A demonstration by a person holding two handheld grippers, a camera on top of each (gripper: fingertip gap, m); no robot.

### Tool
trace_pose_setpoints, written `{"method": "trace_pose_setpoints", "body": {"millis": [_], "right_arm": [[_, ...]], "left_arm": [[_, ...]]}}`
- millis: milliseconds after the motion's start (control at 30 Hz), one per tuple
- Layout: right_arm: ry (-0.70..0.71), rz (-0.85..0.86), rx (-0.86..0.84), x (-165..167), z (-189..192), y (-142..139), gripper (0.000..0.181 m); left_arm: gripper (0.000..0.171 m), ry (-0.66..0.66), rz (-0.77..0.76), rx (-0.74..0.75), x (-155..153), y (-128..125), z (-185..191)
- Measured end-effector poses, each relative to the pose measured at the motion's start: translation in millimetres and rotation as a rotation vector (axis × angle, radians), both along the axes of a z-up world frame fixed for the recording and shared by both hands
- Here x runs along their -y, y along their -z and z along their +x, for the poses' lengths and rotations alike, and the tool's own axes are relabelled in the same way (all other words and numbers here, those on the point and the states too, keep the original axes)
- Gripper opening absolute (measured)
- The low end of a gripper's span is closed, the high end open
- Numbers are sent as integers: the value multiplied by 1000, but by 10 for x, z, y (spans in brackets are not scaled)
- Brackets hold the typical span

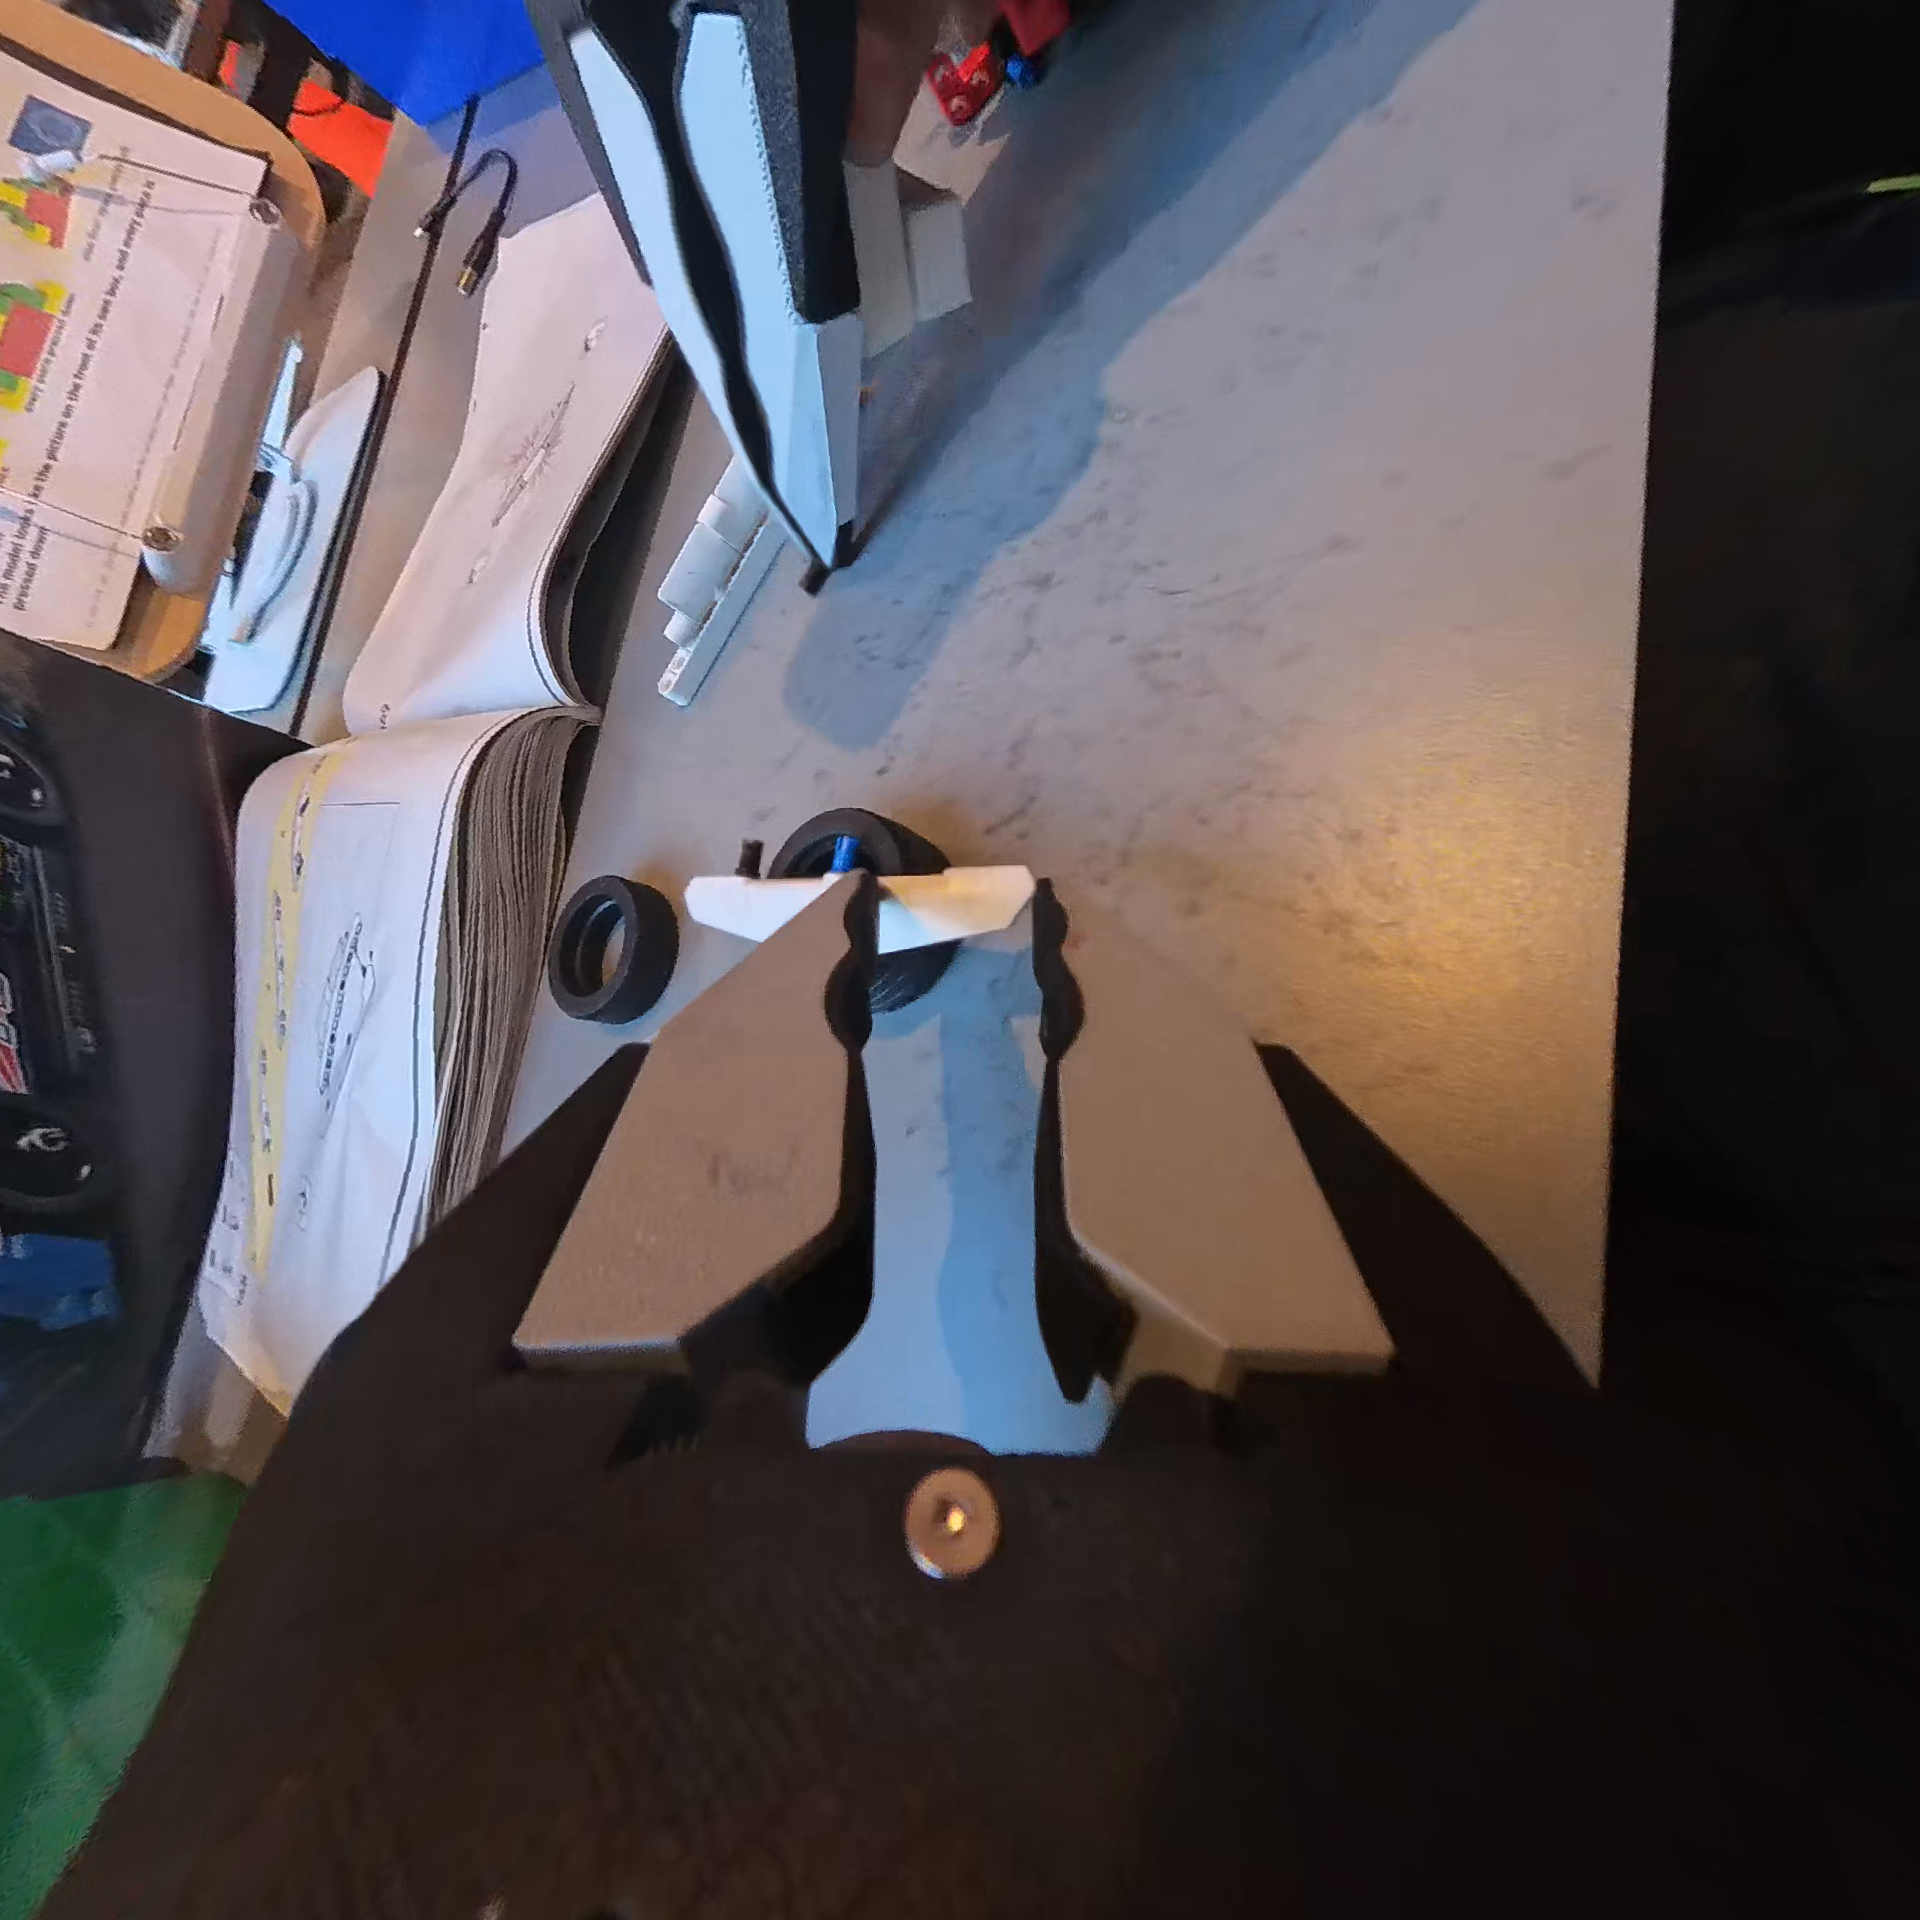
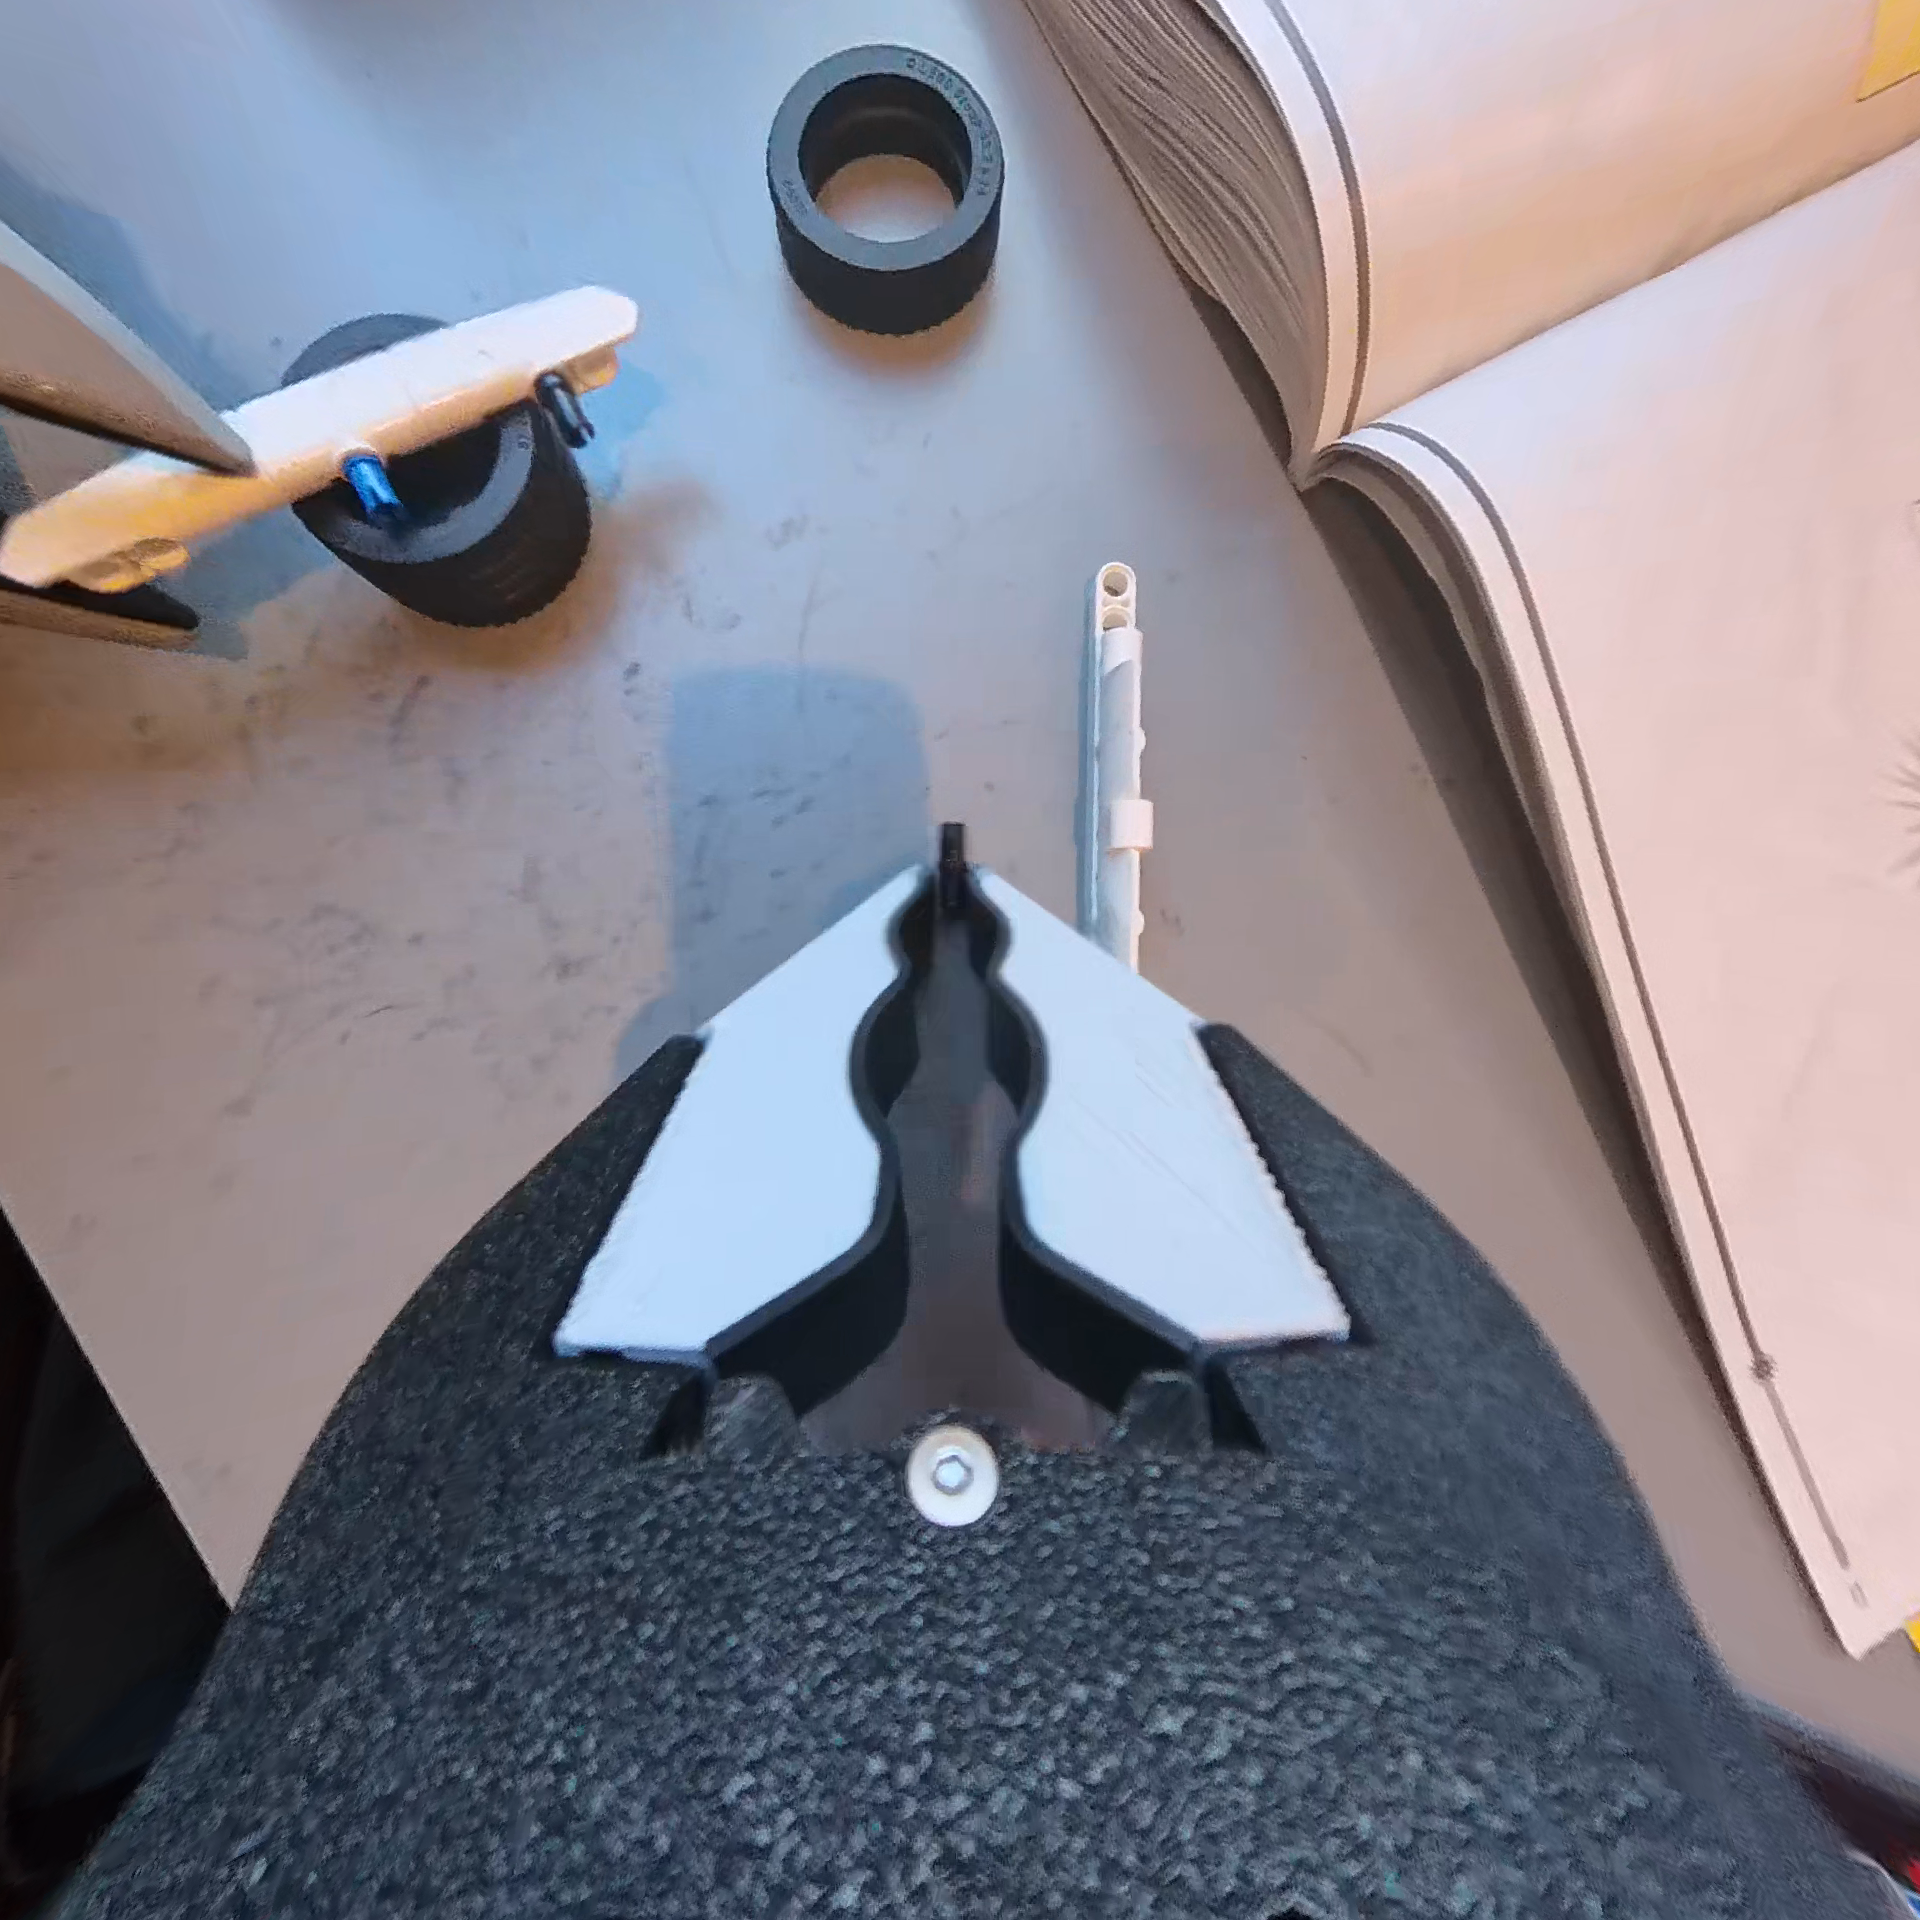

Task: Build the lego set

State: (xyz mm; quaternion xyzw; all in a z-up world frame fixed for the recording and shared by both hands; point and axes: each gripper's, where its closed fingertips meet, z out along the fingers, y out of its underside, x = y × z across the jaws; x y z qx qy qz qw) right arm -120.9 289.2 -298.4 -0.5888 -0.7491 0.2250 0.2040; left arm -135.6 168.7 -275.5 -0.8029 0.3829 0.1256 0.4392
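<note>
My left gripper [image 1: 951, 894] is shut on a white panel piece [image 1: 966, 909], held crosswise at the fingertips just above a black tyre [image 1: 831, 847] that stands on the table. In the right wrist view the panel [image 2: 416, 400] carries a blue pin [image 2: 369, 488] and a black pin [image 2: 566, 407] on its underside, over that tyre [image 2: 468, 551]. My right gripper [image 2: 953, 878] is shut on a small black pin [image 2: 953, 847] that sticks out past its tips. It hovers above the table, to the right of the panel. It also shows in the left wrist view [image 1: 769, 312].
A second black tyre [image 2: 885, 203] lies near the open instruction book [image 2: 1558, 520]. A long white beam [image 2: 1112, 748] lies beside my right fingertips. In the left wrist view a clipboard with a printed sheet [image 1: 125, 364] is far left, red bricks [image 1: 966, 83] at the top, the table edge [image 1: 1631, 831] on the right. Tip to tip, the grippers are about 12 centimetres apart.
</note>
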Motion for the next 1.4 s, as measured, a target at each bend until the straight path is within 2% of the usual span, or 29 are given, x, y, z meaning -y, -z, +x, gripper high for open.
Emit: {"method": "trace_pose_setpoints", "body": {"millis": [167, 367, 500, 633, 867, 1033, 1133, 1233, 1300, 1400], "right_arm": [[-45, -70, -25, 147, -9, -27, 4], [-212, -182, -99, 731, -10, -196, 4], [-276, -186, -79, 974, 35, -147, 4], [-279, -108, -61, 954, 33, -32, 4], [-310, -85, -90, 975, 19, -9, 4], [-330, -77, -121, 975, 20, -12, 4], [-326, -101, -111, 992, 18, -16, 4], [-337, -156, -113, 1071, 24, -62, 4], [-339, -188, -138, 1109, 20, -145, 4], [-353, -285, -176, 1209, 49, -325, 4]], "left_arm": [[24, 2, 29, -44, 2, -2, -28], [25, 0, 37, -61, -7, 8, -47], [34, -4, 33, -98, -1, 47, -62], [43, -4, 40, -89, 23, 53, -33], [42, -12, 96, -98, 73, 43, -58], [45, -93, 86, 10, 94, 18, -138], [43, -80, 120, 35, 133, -51, -126], [37, -55, 170, -25, 151, -123, -72], [24, -25, 227, -128, 161, -194, -5], [15, 42, 314, -274, 184, -299, 198]]}}
